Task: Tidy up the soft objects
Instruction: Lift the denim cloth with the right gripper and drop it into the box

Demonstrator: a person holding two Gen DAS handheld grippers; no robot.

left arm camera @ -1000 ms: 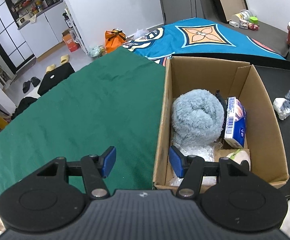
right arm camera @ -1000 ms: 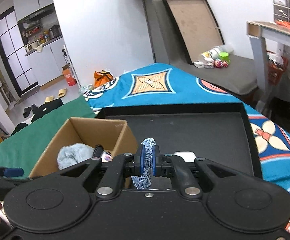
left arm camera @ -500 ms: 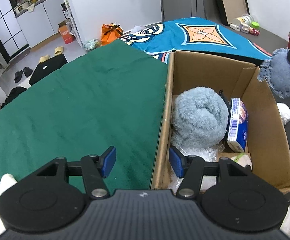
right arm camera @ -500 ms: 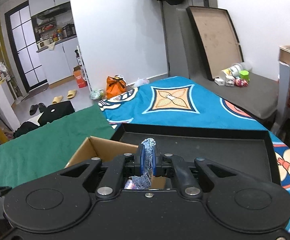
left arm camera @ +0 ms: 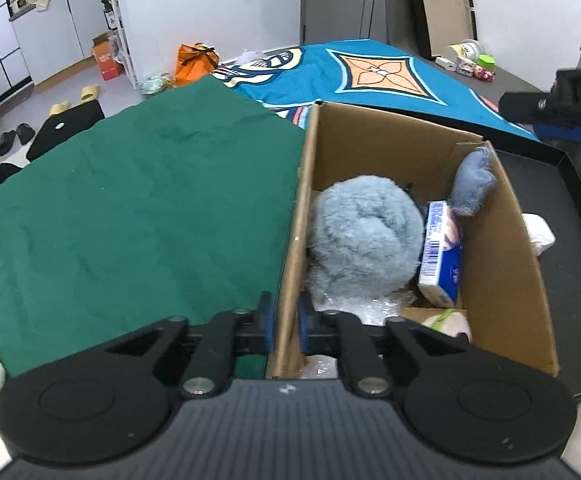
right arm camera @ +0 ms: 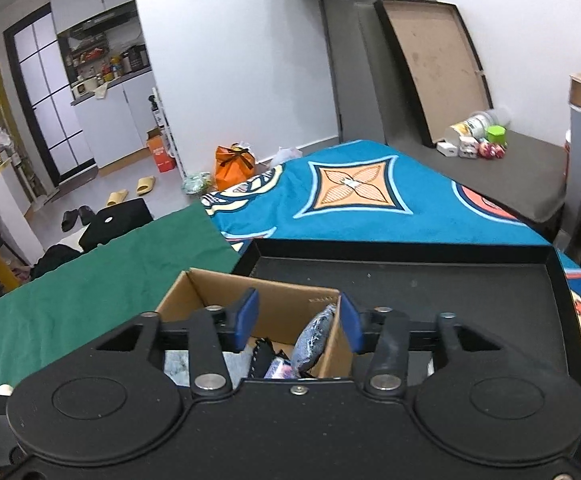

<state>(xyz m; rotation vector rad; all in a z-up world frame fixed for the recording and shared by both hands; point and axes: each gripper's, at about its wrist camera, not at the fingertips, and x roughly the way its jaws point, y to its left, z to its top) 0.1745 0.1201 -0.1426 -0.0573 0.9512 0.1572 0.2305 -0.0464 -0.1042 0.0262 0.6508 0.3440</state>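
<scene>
A cardboard box (left arm camera: 390,140) holds a fluffy light-blue roll (left arm camera: 362,240), a tissue pack (left arm camera: 440,260) and some plastic wrap. A small blue fuzzy cloth (left arm camera: 472,184) leans against the box's right wall, above the tissue pack. My left gripper (left arm camera: 285,326) is shut on the box's left wall near the front corner. My right gripper (right arm camera: 299,322) hovers over the box's far right corner with its jaws opening. The small cloth (right arm camera: 316,340) lies below it inside the box, free of the pads.
The box stands on the left end of a black tray (right arm camera: 410,280), where a white crumpled piece (left arm camera: 538,232) lies to its right. A green cloth (left arm camera: 130,220) spreads to the left and a blue patterned blanket (left arm camera: 370,76) lies behind.
The left gripper closed onto the box's left wall. The right gripper carried the small blue cloth over the box, opened, and the cloth dropped inside against the right wall.
</scene>
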